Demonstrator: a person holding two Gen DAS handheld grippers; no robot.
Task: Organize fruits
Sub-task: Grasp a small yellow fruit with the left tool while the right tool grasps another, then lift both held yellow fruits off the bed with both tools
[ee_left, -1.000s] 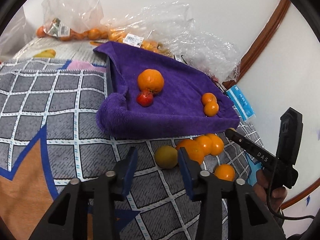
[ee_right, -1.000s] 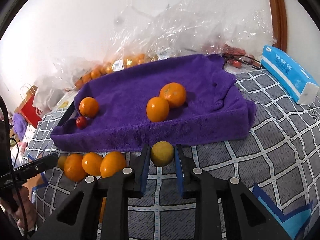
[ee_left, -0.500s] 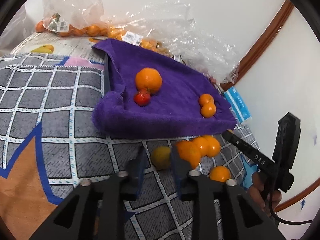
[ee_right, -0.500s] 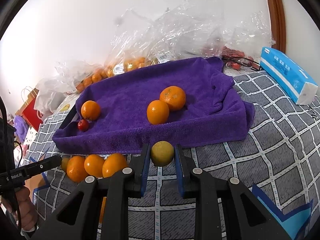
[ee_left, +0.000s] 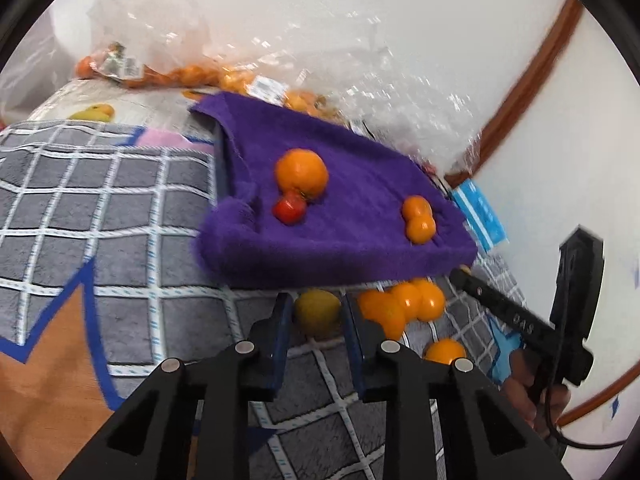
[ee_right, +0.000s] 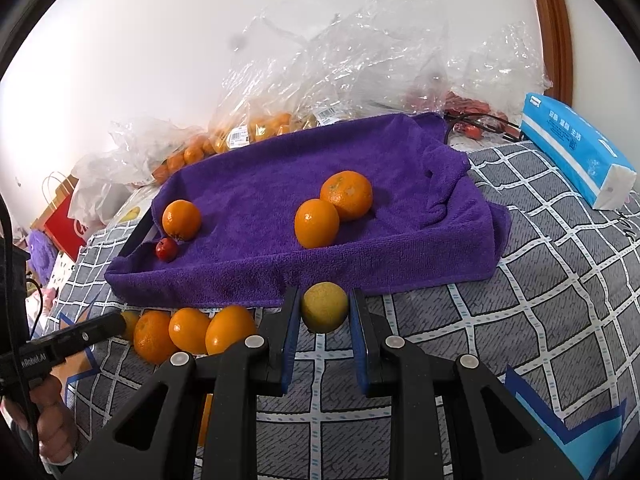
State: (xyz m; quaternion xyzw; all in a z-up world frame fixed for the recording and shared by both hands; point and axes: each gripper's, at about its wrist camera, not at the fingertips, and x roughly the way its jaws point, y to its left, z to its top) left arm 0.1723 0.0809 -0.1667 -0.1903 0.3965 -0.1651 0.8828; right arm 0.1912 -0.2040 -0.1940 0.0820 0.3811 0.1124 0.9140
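Note:
My left gripper (ee_left: 318,306) has its jaws closing on a yellow-green fruit (ee_left: 318,314) lying on the checked bedspread, and both pads touch it. My right gripper (ee_right: 324,300) is shut on a second yellow-green fruit (ee_right: 324,308), held just in front of the purple towel-lined tray (ee_right: 280,280). In the tray lie an orange (ee_right: 181,220) beside a small red fruit (ee_right: 166,249), and two oranges (ee_right: 332,210) touching each other. Three loose oranges (ee_right: 192,330) lie on the bedspread in front of the tray, between the two grippers.
Clear plastic bags of oranges (ee_right: 256,130) are heaped against the wall behind the tray. A blue tissue pack (ee_right: 576,152) lies at the right and a red bag (ee_right: 64,224) stands at the far left. One more orange (ee_left: 444,352) lies near the person's hand (ee_left: 536,396).
My left gripper moved forward around the yellow-green fruit and its jaws narrowed onto it. The right gripper and its fruit stayed put.

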